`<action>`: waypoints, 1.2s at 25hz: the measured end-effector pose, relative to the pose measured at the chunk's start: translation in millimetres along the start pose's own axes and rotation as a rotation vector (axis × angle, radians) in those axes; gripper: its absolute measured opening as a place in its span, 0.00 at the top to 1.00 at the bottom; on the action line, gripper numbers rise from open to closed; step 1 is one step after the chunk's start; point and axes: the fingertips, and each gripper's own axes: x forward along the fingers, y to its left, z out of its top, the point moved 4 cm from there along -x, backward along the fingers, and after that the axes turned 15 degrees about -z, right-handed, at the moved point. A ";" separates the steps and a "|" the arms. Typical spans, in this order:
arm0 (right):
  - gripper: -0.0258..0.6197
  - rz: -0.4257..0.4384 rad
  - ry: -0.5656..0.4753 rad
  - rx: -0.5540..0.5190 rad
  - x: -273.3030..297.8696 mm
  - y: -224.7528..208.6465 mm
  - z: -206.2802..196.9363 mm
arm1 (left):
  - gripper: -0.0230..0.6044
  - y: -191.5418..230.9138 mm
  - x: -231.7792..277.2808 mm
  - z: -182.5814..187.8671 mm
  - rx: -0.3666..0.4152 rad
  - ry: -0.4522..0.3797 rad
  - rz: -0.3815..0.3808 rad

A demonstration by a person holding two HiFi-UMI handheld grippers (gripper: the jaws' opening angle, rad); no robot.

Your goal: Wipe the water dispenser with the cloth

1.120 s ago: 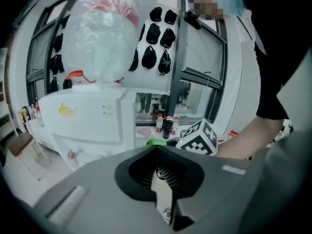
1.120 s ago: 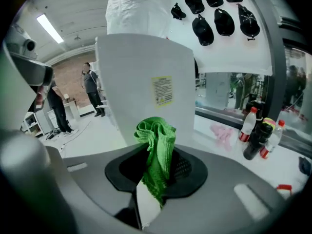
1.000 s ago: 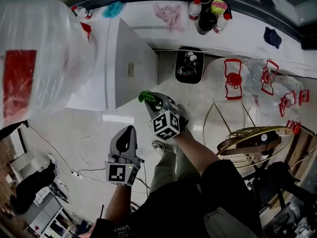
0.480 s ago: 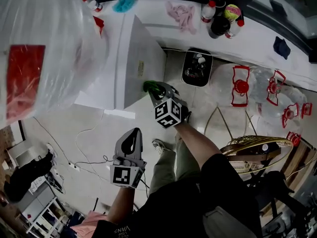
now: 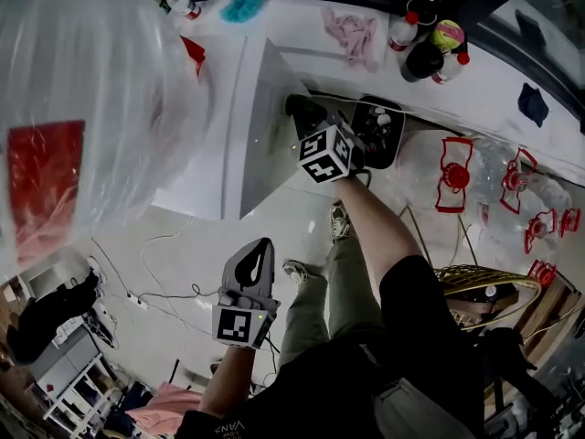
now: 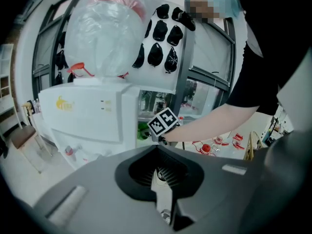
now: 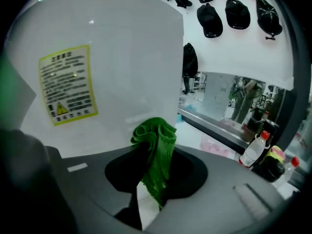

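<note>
The right tool [image 5: 306, 115] has gone up the side of the water dispenser [image 5: 251, 144], from low down to near its top. Its jaws are clamped on the green cloth [image 7: 156, 145], right by the white wall, so the wiping looks under way. The left tool [image 5: 260, 250] waits lower, jaws together, holding nothing. The head view hides the cloth, and I cannot tell if it truly touches.

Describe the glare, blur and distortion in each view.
Head view: the fisheye bends straight lines, and the water bottle looms as a hazy, glary mass. Left gripper view: a black vignette rings the bowed scene. Right gripper view: the green cloth is sharp; the water dispenser side reads bright, nearly flat white.
</note>
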 end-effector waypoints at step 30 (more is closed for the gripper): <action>0.81 0.199 0.081 0.065 -108.1 121.2 -120.4 | 0.96 -3.5 17.1 -2.4 0.081 0.023 -0.096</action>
